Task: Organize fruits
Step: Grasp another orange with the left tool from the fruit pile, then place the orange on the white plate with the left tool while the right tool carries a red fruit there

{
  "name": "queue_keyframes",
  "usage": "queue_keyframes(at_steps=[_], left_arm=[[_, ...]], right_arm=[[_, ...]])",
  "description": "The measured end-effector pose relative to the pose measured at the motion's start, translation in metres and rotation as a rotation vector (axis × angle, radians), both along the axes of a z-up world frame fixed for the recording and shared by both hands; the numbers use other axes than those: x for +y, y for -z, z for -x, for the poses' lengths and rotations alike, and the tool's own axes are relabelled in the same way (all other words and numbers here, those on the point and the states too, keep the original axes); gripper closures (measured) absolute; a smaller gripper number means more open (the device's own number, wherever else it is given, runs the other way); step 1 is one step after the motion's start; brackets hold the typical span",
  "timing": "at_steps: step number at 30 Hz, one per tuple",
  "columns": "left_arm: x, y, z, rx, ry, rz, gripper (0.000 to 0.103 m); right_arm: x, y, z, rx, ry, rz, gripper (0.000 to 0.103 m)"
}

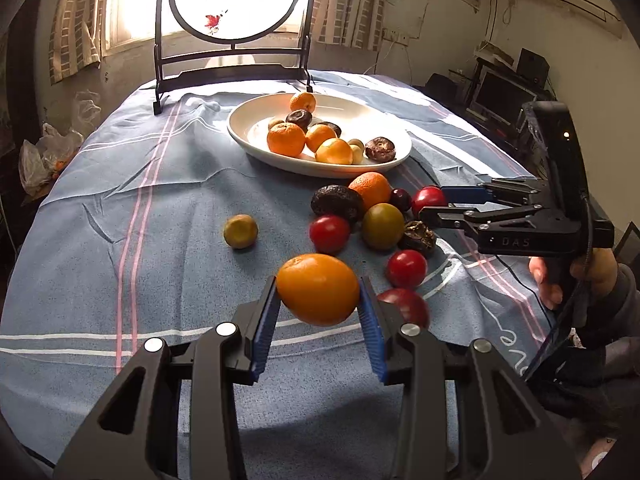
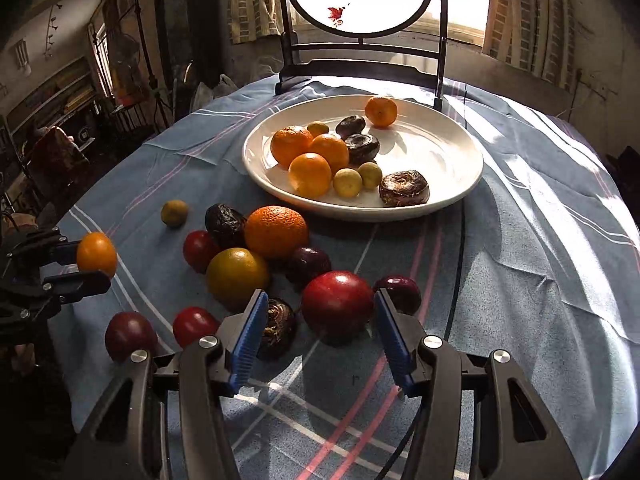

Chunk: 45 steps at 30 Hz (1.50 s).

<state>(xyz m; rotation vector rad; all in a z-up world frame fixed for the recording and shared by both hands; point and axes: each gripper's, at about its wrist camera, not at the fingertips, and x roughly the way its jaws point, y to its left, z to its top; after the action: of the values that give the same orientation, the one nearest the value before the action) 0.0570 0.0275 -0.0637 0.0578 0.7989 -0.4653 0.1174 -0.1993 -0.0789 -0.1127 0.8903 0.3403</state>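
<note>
My left gripper clamped a small orange between its blue pads, lifted off the blue cloth; my right gripper stood half open around a red plum, its pads not pressing that I could see; on the white plate I counted four oranges, three small yellow fruits and three dark ones; more fruit lay loose before it.

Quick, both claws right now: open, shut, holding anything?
Left claw: shut on the smooth round orange fruit.
Right claw: open around the round dark-red fruit, not gripping.
</note>
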Motion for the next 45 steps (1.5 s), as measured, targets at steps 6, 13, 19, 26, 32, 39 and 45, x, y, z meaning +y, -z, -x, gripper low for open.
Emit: queue_keyframes(at_steps=[6, 13, 19, 26, 32, 39, 45], left_arm=[[0.000, -0.001, 0.000, -0.006, 0.005, 0.004, 0.065], [-0.003, -0.018, -0.017, -0.033, 0.008, 0.035, 0.065], [-0.031, -0.045, -0.079, -0.030, 0.052, 0.092, 0.065], [-0.101, -0.038, -0.172, 0.024, 0.087, 0.091, 0.064], [-0.100, -0.023, -0.194, 0.082, 0.030, 0.125, 0.047], [-0.074, -0.039, -0.129, 0.037, 0.053, 0.080, 0.036], [-0.062, -0.029, -0.045, -0.009, 0.140, -0.037, 0.035]], right_arm=[[-0.013, -0.001, -0.003, 0.005, 0.032, -0.058, 0.064], [-0.039, -0.035, 0.002, -0.090, 0.052, -0.206, 0.064], [-0.061, -0.052, -0.051, -0.096, 0.121, -0.261, 0.064], [-0.071, -0.039, -0.119, -0.044, 0.190, -0.320, 0.062], [-0.079, -0.046, -0.111, -0.092, 0.202, -0.343, 0.050], [-0.083, -0.045, -0.056, -0.100, 0.184, -0.334, 0.049], [-0.090, -0.029, -0.007, -0.112, 0.190, -0.351, 0.047]])
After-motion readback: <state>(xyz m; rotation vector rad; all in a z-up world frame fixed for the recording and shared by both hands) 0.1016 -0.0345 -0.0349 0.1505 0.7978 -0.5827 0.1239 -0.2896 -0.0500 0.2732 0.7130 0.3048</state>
